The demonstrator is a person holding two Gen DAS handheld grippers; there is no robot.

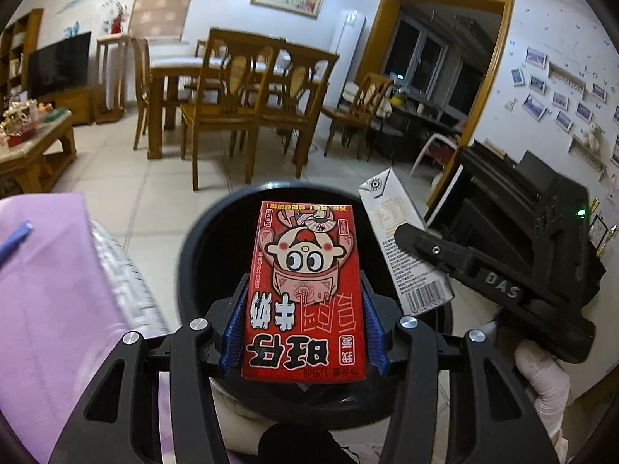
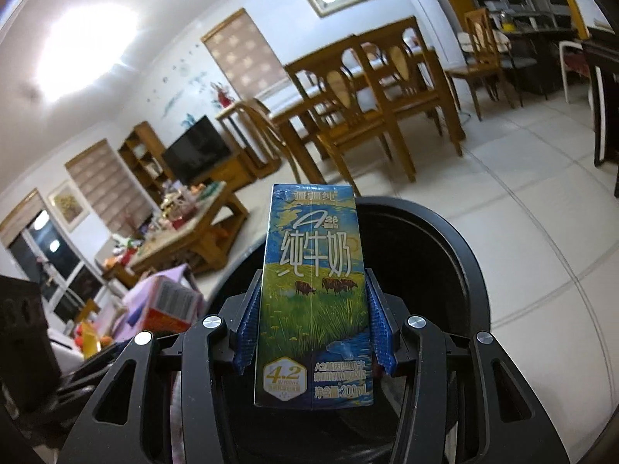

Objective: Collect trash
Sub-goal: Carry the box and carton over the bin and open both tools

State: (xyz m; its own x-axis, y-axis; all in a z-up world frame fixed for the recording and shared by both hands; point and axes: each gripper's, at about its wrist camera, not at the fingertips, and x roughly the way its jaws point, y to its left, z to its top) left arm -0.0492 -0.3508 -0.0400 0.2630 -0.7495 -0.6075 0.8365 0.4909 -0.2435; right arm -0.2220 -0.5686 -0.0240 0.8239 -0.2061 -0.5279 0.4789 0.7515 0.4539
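My left gripper [image 1: 303, 332] is shut on a red milk carton [image 1: 305, 270] with a cartoon face, held over the open black trash bin [image 1: 193, 255]. My right gripper [image 2: 313, 332] is shut on a blue and green milk carton [image 2: 313, 294], also held above the black bin [image 2: 456, 270]. In the left wrist view the right gripper [image 1: 410, 239] shows at the right, gripping that carton's white side [image 1: 402, 239], close beside the red carton.
A purple cloth [image 1: 50, 301] covers a surface to the left of the bin. A wooden dining table with chairs [image 1: 240, 89] stands across the tiled floor. A cluttered coffee table [image 2: 185, 232] and a TV [image 2: 193, 150] are at the left. A black piano [image 1: 522, 193] is at the right.
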